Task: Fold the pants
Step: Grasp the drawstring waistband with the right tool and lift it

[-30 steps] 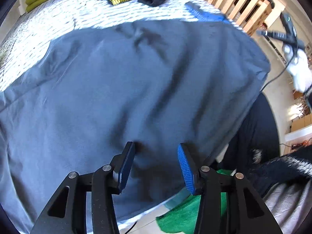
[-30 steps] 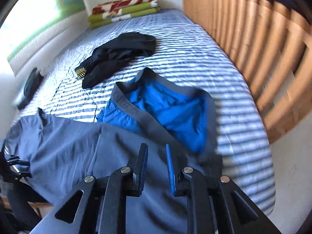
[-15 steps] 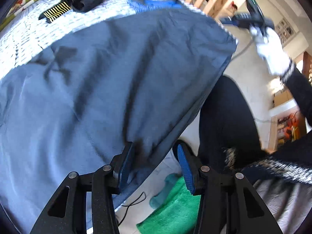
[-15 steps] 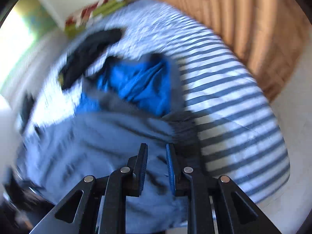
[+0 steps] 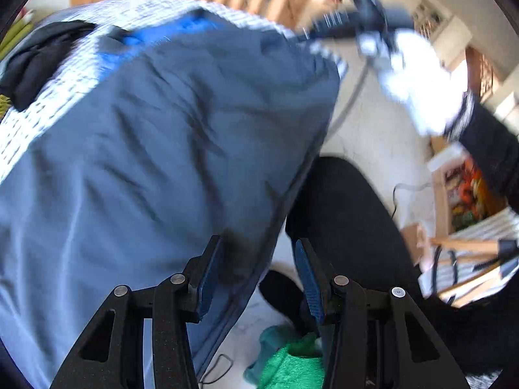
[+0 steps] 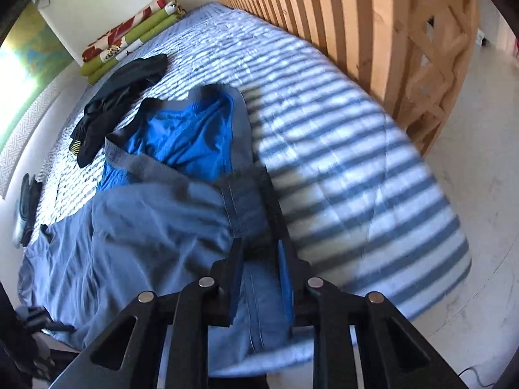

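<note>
Grey-blue pants [image 5: 155, 162] with a bright blue lining [image 6: 188, 139] lie spread over a striped bed [image 6: 356, 168]. My left gripper [image 5: 259, 275] is open at the pants' near edge, which hangs off the bed. Its left finger [image 5: 211, 269] is over the cloth, and the hem runs down between the two fingers. My right gripper [image 6: 259, 272] is shut on a seamed corner of the pants [image 6: 146, 243], with cloth bunched up just ahead of it. In the left wrist view that gripper shows blurred at the pants' far corner, held by a white-gloved hand [image 5: 415, 90].
A black garment [image 6: 123, 103] and folded blankets [image 6: 129, 35] lie further up the bed. A wooden slatted frame [image 6: 356, 16] runs along its far side. The person's dark leg [image 5: 340, 227] and a green towel [image 5: 292, 366] on the floor are beside the bed's near edge.
The left gripper has slid right along the pants until their hanging edge sits between its open fingers. The right gripper has carried its corner inward, bunching the cloth.
</note>
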{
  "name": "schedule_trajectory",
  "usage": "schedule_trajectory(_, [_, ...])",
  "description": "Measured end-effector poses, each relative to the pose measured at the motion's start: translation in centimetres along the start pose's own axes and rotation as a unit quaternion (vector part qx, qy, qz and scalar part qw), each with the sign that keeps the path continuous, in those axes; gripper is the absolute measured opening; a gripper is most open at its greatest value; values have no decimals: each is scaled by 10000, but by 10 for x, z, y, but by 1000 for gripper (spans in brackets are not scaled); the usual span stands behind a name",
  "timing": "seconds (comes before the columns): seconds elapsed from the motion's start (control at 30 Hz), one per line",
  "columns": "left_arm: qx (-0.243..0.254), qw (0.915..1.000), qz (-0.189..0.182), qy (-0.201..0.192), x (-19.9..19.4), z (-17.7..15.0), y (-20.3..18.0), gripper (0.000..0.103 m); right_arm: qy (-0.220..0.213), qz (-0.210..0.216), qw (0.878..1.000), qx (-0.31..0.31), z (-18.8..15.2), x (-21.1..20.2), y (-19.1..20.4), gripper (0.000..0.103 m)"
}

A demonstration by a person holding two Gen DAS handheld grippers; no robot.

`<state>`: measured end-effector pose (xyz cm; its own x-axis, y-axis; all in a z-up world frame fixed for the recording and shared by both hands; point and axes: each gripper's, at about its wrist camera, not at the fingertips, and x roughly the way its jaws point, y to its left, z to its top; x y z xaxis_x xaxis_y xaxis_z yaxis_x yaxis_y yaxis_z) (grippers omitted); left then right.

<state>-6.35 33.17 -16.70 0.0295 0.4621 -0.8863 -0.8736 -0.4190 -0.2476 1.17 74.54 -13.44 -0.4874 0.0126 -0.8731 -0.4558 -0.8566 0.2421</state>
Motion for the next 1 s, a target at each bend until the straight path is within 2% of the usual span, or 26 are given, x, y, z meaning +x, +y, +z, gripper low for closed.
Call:
schedule_trajectory(0.07, [109, 9999, 25, -37, -3, 2, -8, 48, -20, 18, 9999, -123, 7, -1, 2, 18])
schedule_trajectory(0.13, [-38, 9998, -133, -113, -10, 6, -6, 49, -36, 140, 9997, -171, 13, -6, -2, 26])
schedule_trajectory(0.17, [-81, 9998, -122, -134, -13, 8, -4, 49, 67, 296, 9994, -169, 16, -5, -7, 43])
schedule_trajectory(0.2, [-73, 9998, -94, -142, -15, 6, -3, 49, 179, 494, 9985, -125, 16, -4, -13, 52])
schedule_trajectory(0.4, [50, 9998, -119, -116, -16, 3, -1, 49, 540, 1040, 9925, 355, -2, 13, -42, 52])
schedule_trajectory(0.53, [72, 9999, -117, -42, -11, 1, -3, 49, 395, 1150, 9922, 263, -4, 16, -33, 52])
schedule_trajectory(0.67, [56, 9999, -120, -65, -11, 0, -2, 49, 306, 884, 9954, -205, 7, 25, -15, 52])
schedule_trajectory(0.73, [9, 9999, -93, -94, -14, -2, 1, 49, 275, 604, 9959, -622, 11, 31, -1, 43])
schedule_trajectory(0.77, [-26, 9999, -88, -103, -15, -2, 3, 49, 291, 518, 9957, -715, 11, 33, 6, 34])
schedule_trajectory(0.8, [-50, 9999, -85, -112, -16, -3, 5, 49, 316, 512, 9954, -743, 11, 34, 9, 29])
schedule_trajectory(0.93, [-153, 9997, -64, -202, -24, -8, 11, 49, 75, 400, 9946, -954, 3, 12, 19, 28])
schedule_trajectory(1.0, [-227, 9994, -59, -269, -30, -11, 15, 49, -73, 264, 9964, -804, -1, 0, 19, 27])
